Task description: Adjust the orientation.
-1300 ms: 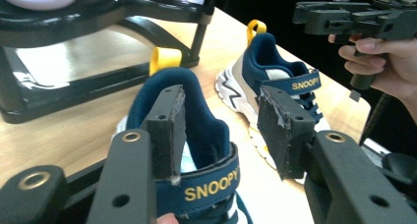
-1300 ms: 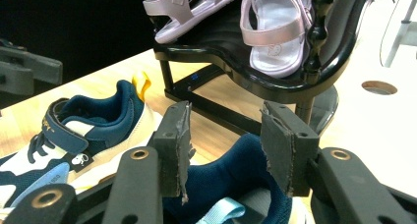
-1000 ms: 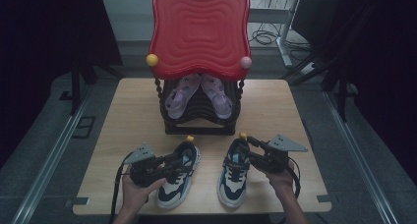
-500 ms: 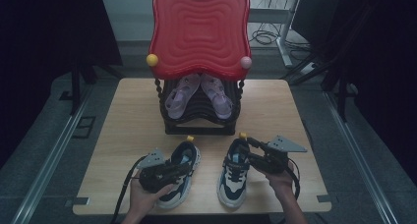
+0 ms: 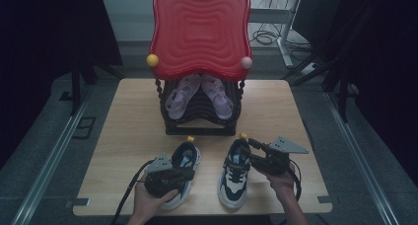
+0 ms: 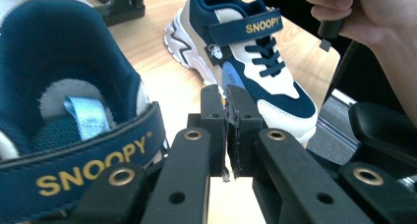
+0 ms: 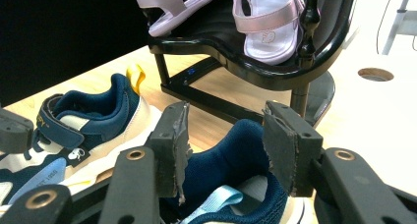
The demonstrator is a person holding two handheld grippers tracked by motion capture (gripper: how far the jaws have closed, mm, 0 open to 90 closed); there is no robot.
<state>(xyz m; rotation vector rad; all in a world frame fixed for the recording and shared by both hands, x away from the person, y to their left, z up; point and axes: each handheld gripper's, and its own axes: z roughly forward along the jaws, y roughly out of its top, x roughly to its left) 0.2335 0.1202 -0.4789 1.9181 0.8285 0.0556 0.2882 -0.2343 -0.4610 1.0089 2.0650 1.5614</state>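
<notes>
- Two navy-and-white strapped sneakers are set side by side on the wooden tabletop, in front of a black shoe rack holding lilac sandals.
- The left sneaker is met by the left gripper; its jaws have just been closing and are now clenched, pinching the shoe's side edge as far as can be seen.
- The right sneaker has its collar straddled by the right gripper, whose jaws are spread.

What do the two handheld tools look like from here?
Both are black: the left tool and right tool each carry a grey three-cornered plate on top and trail a black cable. Their jaws have brass-coloured rivets and worn grey pads. Both forearms are bare, no sleeves.
</notes>
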